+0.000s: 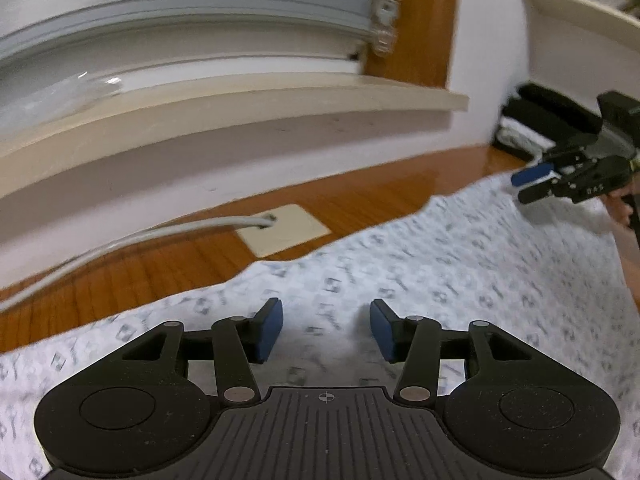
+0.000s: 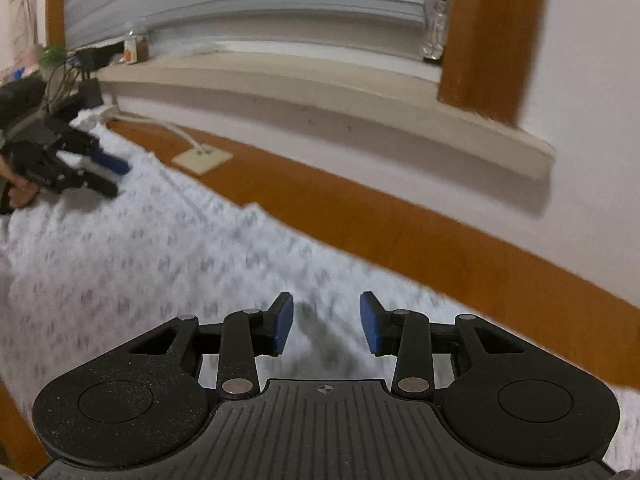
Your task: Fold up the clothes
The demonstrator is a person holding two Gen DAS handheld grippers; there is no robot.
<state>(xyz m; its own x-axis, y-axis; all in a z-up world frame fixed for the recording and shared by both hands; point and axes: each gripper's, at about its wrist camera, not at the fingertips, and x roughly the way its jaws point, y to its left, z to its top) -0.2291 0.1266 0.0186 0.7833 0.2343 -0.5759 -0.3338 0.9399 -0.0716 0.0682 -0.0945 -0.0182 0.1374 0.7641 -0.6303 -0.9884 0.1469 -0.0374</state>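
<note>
I see the white patterned garment (image 1: 440, 264) spread flat on the wooden tabletop (image 1: 360, 196), its far edge running just in front of the cream cable plate (image 1: 282, 230) near the wall. My left tool (image 1: 326, 330) hovers over the cloth with its blue pads well apart and nothing between them; my right tool (image 2: 326, 322) is the same, open and empty, further along this edge from the plate. Both pictures are blurred, so I cannot tell if the cloth is already folded once or lies in a single layer. For a good fold, I judge that each tool should close on the edge only, at matching places either side of the plate, taking all layers together. Then both should lift evenly, so the cloth does not twist or wrinkle.
</note>
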